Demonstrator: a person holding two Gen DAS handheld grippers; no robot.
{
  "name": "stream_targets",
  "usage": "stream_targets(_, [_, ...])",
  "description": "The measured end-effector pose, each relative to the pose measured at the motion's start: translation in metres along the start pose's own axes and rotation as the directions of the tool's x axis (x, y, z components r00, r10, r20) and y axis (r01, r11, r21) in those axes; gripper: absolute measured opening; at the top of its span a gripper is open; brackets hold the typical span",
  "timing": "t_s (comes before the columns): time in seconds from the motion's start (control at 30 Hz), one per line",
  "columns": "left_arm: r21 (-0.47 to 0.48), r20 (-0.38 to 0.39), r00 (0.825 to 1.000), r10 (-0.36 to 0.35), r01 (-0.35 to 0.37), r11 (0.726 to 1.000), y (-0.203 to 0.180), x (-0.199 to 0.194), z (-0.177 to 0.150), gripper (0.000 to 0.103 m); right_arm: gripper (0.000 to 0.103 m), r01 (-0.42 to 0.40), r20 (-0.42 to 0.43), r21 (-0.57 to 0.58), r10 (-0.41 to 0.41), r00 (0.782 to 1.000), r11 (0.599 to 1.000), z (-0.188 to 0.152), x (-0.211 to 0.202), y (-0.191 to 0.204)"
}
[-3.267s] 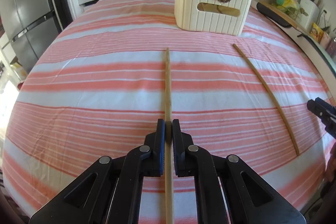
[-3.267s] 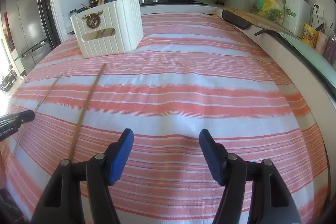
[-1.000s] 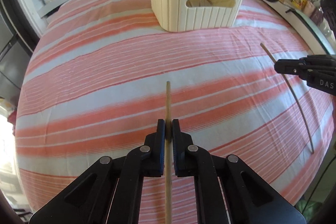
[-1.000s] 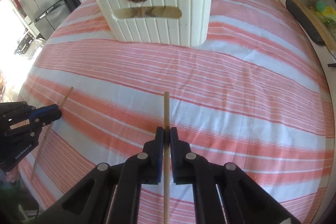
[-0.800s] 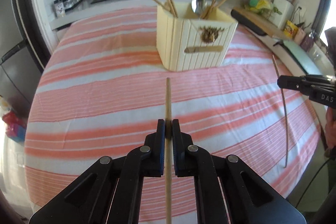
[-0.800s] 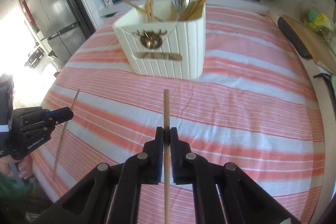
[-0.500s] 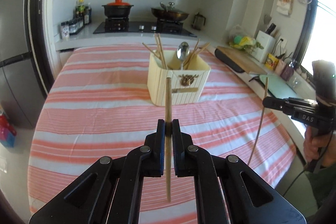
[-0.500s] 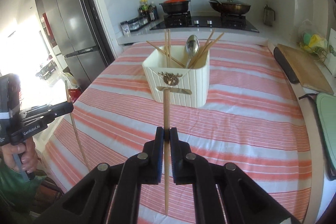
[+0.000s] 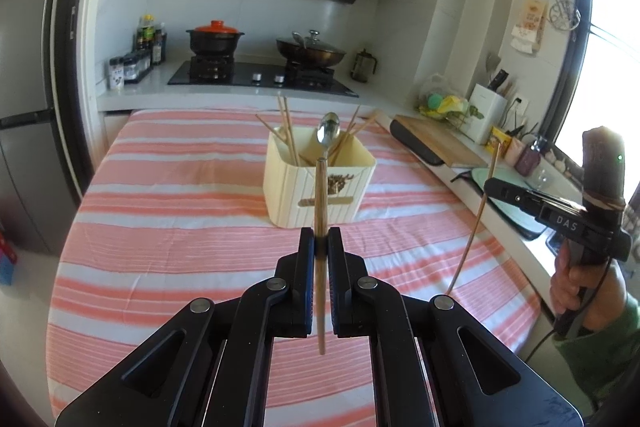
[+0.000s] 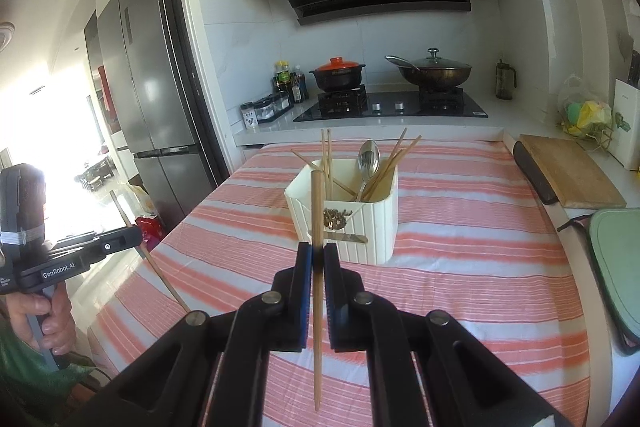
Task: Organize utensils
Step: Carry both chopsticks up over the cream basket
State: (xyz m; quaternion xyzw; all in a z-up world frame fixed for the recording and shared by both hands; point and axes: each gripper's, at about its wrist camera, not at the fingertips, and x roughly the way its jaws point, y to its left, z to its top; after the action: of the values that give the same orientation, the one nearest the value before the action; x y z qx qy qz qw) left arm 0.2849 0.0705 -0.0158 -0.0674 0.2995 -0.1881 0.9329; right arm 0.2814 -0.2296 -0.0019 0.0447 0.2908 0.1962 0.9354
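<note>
Chopsticks: the left gripper (image 9: 321,251) clenched one chopstick (image 9: 320,211) at frame centre; the right gripper (image 10: 318,263) clenched another chopstick (image 10: 317,227) below the holder (image 10: 360,223).

Black left tool (image 9: 321,247) with silver screws, blue-padded right tool (image 10: 318,259), green sleeves

My utensil holder (image 9: 320,183) sits at twelve o'clock on the table (image 9: 160,227); the stove (image 9: 260,79) lies behind it.
</note>
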Motion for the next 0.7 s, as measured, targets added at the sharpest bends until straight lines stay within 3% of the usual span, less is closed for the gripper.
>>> stream_targets(0.2, [-0.012, 0.023, 1.000, -0.015, 0.015, 1.000, 0.007, -0.006, 0.026, 0.004, 0.006, 0.023, 0.024, -0.006, -0.022, 0.999, 1.000, 0.022, 0.006, -0.015])
stream_targets(0.37, [-0.007, 0.090, 0.996, -0.007, 0.007, 1.000, 0.011, -0.014, 0.073, 0.004, 0.006, 0.022, 0.062, 0.016, -0.023, 0.998, 1.000, 0.061, 0.015, -0.030])
stream_targets(0.53, [0.013, 0.203, 0.979, 0.030, -0.033, 0.999, 0.006, -0.007, 0.133, 0.004, 0.006, 0.025, 0.172, 0.009, -0.026, 0.985, 1.000, 0.118, 0.024, -0.030])
stream_targets(0.7, [-0.013, 0.262, 0.963, 0.058, -0.056, 0.998, 0.003, 0.024, 0.176, 0.004, 0.006, 0.048, 0.292, -0.047, -0.032, 0.956, 0.998, 0.164, 0.040, -0.017])
